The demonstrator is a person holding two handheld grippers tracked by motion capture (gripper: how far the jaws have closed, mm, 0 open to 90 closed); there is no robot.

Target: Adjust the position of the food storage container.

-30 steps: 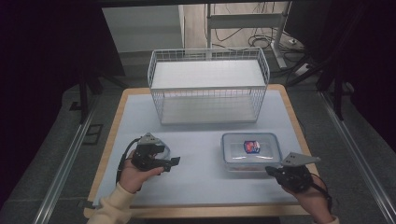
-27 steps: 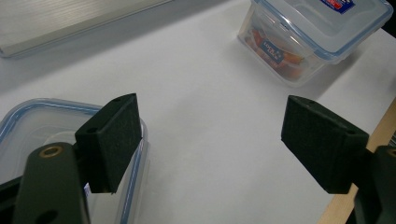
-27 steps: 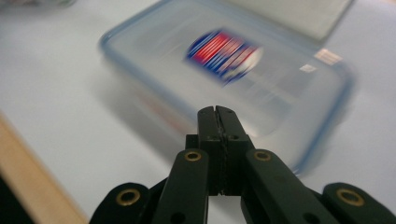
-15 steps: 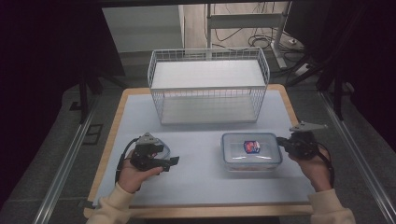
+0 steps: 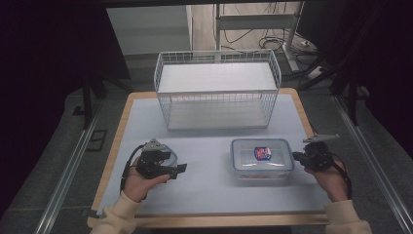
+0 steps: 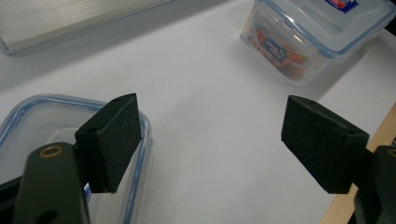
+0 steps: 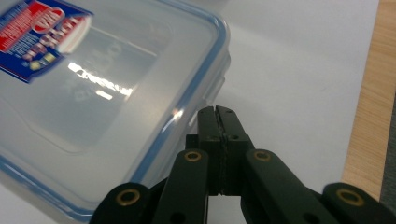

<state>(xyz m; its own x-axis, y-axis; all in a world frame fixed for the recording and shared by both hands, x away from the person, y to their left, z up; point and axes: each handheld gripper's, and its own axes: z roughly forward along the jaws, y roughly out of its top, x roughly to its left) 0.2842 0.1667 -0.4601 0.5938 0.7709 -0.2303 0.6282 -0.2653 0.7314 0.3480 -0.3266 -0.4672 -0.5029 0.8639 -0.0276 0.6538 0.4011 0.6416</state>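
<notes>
A clear lidded container (image 5: 262, 158) with a blue rim and a red-and-blue label lies on the white mat, right of centre. My right gripper (image 5: 295, 156) is at its right side, jaws shut on nothing. The right gripper view has the closed tips (image 7: 217, 112) just beside the lid's corner and side latch (image 7: 212, 88). My left gripper (image 5: 179, 168) rests left of centre, pointing right, open. Its pads (image 6: 112, 140) stand wide apart over bare mat, with a blue-rimmed clear container (image 6: 42, 121) behind the left one and another container (image 6: 303, 42) with orange contents farther off.
A white wire basket (image 5: 217, 92) stands at the back of the table. The wooden table edge (image 5: 304, 117) frames the mat on all sides, and it runs close to my right gripper (image 7: 369, 93). A metal strip (image 6: 70, 18) lies at the top of the left gripper view.
My right hand has moved from the container's front right corner away from the person and now sits at the container's right side. The left hand has kept still.
</notes>
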